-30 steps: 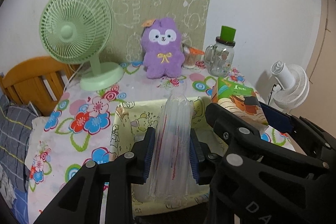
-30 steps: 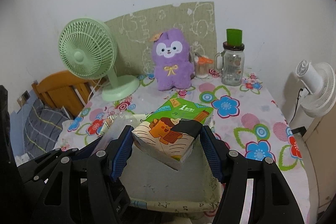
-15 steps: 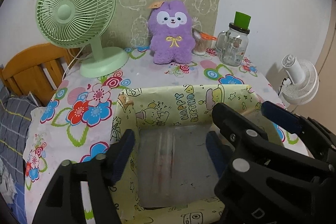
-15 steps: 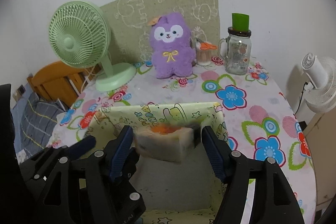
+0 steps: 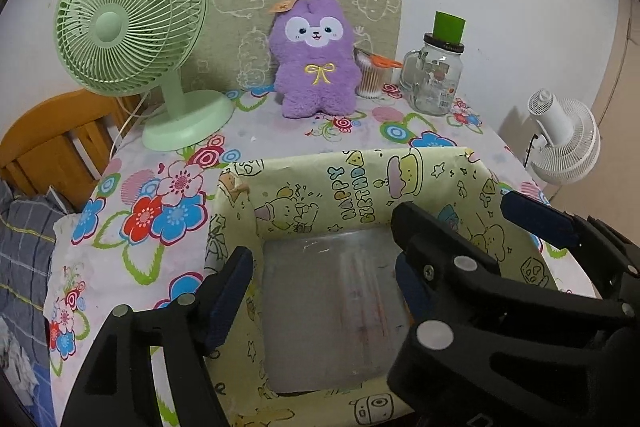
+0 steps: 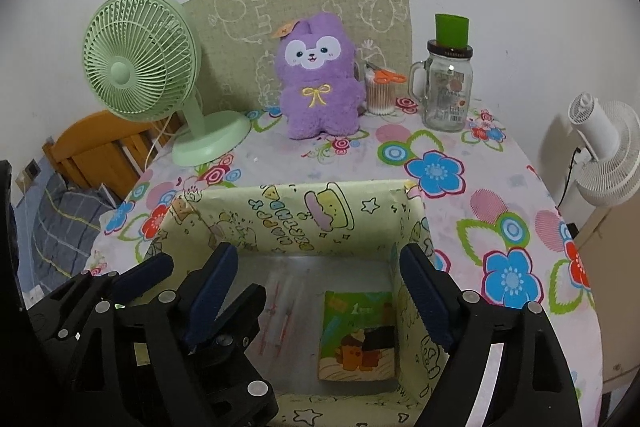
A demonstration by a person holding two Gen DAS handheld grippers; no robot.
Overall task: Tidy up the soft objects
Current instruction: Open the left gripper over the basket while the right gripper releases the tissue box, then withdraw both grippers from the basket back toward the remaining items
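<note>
- Hovering over the yellow cartoon-print box, the right gripper has its jaws spreading wider, with nothing pressed between the blue pads.
- Below it, the tissue pack with the green and brown cartoon print lies flat on the box floor, against the right-hand wall.
- The left gripper hangs over the same box, jaws apart and gripping nothing.
- Beneath it lies the clear plastic packet, flat on the floor; through its blurred film it seems to hold thin red-marked sticks.
- In the right wrist view that packet sits just beside the tissue pack, on its left.
- Behind the box on the flowered tablecloth stand a green fan, a purple plush toy and a glass jar.
</note>
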